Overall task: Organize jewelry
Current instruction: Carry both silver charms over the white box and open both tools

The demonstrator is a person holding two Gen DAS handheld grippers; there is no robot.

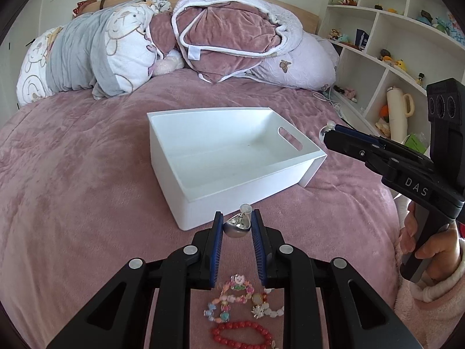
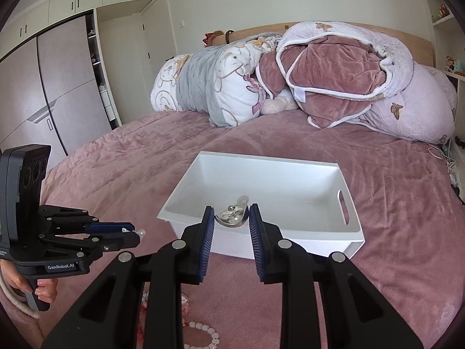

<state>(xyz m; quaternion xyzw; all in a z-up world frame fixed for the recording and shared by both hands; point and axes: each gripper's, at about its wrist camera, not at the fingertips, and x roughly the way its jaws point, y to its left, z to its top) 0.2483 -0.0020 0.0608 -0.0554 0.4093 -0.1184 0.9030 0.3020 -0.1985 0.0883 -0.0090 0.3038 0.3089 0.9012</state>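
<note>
My left gripper (image 1: 237,226) is shut on a silver teardrop earring (image 1: 238,225) and holds it above the pink bedspread, just before the near wall of the white box (image 1: 186,192). My right gripper (image 2: 231,218) is shut on a matching silver earring (image 2: 232,216) over the box's near rim (image 2: 186,221). The right gripper also shows in the left wrist view (image 1: 327,135), at the box's right end. The left gripper shows in the right wrist view (image 2: 136,234). Bead bracelets lie below my left gripper: a pastel charm one (image 1: 232,296), a white one (image 1: 270,311), a red one (image 1: 241,334).
The box inside looks bare, with a slot handle (image 1: 290,139) in its right wall. Rolled quilts and pillows (image 1: 226,37) are piled at the headboard. A white shelf unit (image 1: 401,43) with toys stands right of the bed. A wardrobe (image 2: 58,93) stands to the left.
</note>
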